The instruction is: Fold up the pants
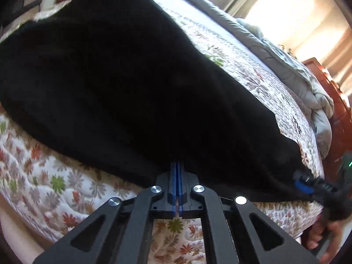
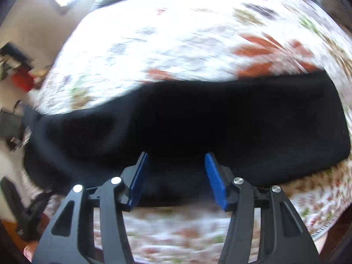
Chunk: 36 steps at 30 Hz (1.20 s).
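The black pants lie spread across a floral quilt on a bed. My left gripper is shut on the near edge of the pants, its blue pads pressed together with the tips hidden under the cloth. The right gripper shows at the far right of the left wrist view, at the pants' end. In the right wrist view, my right gripper is open, its blue fingers spread over the near edge of the black pants. That view is motion-blurred.
A grey blanket lies bunched along the far side of the bed. A wooden bed frame runs along the right. A bright window is behind. Dark furniture and a red item stand at the left of the right wrist view.
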Each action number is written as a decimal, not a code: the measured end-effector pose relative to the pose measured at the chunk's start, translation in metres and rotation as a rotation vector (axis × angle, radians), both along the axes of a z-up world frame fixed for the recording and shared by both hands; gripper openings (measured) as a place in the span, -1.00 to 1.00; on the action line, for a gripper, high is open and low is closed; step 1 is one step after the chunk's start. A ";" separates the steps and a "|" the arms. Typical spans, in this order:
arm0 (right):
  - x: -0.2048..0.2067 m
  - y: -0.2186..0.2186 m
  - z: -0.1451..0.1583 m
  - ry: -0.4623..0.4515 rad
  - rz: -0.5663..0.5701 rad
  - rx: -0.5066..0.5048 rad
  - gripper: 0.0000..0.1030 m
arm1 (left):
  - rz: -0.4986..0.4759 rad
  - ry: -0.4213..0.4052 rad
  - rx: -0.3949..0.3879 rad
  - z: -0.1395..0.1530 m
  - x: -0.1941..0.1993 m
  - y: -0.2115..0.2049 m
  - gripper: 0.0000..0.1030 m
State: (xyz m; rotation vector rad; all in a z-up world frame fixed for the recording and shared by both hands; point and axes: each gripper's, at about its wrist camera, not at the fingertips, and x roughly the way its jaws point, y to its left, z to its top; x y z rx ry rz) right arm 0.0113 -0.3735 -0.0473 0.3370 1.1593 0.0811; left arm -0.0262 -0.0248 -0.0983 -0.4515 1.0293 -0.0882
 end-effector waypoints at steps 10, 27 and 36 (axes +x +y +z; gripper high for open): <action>0.044 0.141 0.023 -0.056 0.416 0.162 0.29 | -0.005 0.046 -0.074 0.006 0.012 0.020 -0.97; 0.029 0.198 -0.001 -0.048 0.680 0.047 -0.93 | 0.052 0.071 0.120 0.088 0.100 0.097 0.74; 0.026 0.195 -0.020 -0.015 0.647 0.075 -0.94 | 0.070 0.219 0.368 0.087 0.189 0.080 0.82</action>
